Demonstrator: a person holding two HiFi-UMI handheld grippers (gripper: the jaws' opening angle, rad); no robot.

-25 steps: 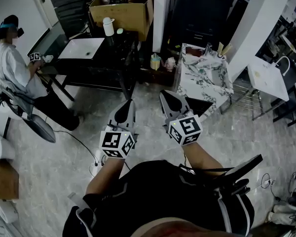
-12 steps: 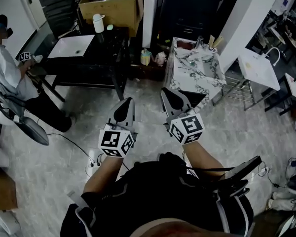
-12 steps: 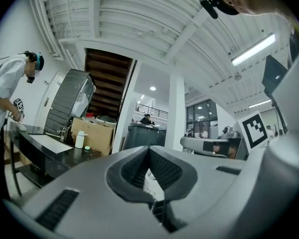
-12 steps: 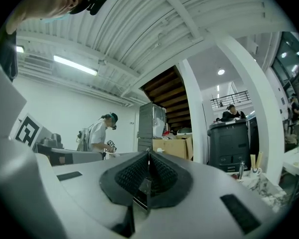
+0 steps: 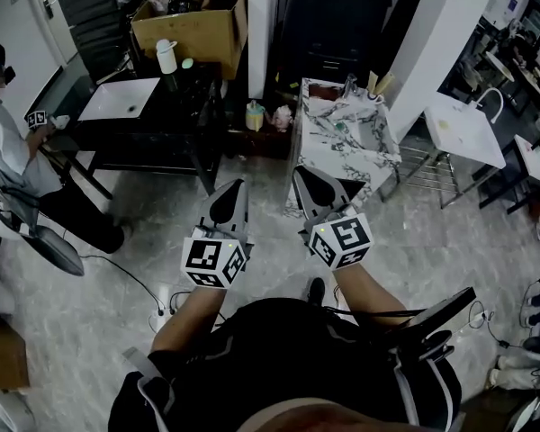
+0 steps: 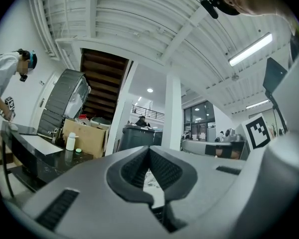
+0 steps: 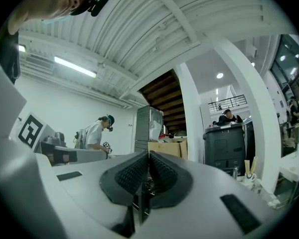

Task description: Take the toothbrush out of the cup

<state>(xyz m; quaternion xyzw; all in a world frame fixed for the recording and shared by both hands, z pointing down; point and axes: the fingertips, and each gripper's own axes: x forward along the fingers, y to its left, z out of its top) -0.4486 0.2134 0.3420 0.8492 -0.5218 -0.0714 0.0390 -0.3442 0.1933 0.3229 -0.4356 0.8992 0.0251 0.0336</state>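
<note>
Left gripper [image 5: 232,187] and right gripper [image 5: 301,174]: jaws pressed together, empty. Cup [image 5: 374,90] holding toothbrush [image 5: 380,81] stands at one o'clock, on far corner of marble table [image 5: 342,151], well apart from both.

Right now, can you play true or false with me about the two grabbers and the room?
1. Both the left gripper and the right gripper are shut with nothing in them. True.
2. The right gripper holds the toothbrush. False: it is empty, and the cup stands far off on the marble table.
3. A cardboard box stands behind the black table. True.
4. In the head view, the marble table is left of the black table. False: it is on the right.
5. Nobody else is here. False: another person sits at the left.
</note>
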